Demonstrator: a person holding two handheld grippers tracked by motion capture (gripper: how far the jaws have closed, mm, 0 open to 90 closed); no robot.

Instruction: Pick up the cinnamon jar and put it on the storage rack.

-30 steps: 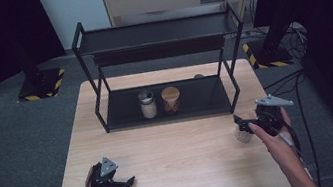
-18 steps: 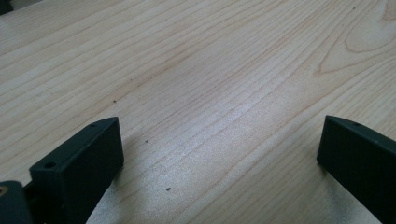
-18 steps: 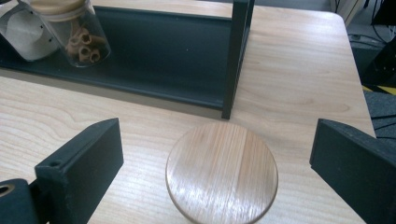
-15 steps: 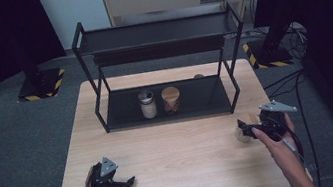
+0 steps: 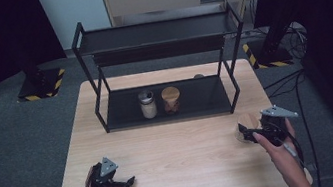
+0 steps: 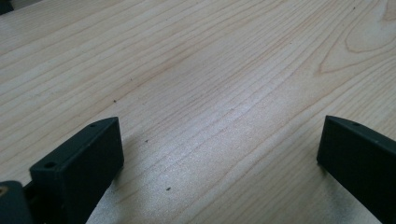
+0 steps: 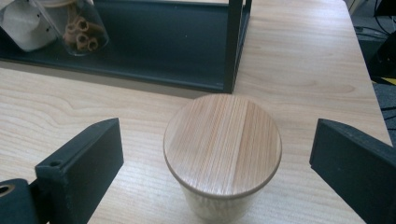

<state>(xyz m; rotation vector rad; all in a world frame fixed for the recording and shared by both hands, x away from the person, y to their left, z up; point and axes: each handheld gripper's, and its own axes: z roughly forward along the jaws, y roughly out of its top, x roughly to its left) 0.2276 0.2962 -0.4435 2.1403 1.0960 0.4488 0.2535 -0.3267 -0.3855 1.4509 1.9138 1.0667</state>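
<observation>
High view overhead facing forward, gripper views close (shared table [image 5: 172,143])

From above, the jar [image 5: 248,126] by the right hand-held gripper [image 5: 257,134] is partly covered by it, so whether anything touches the glass can't be told. In the right gripper view the jar's base is cut off at the bottom edge, and the two jars on the rack [image 7: 140,37] are clipped at the top. A small dark thing [image 5: 198,76] behind the rack is too small to name.
</observation>
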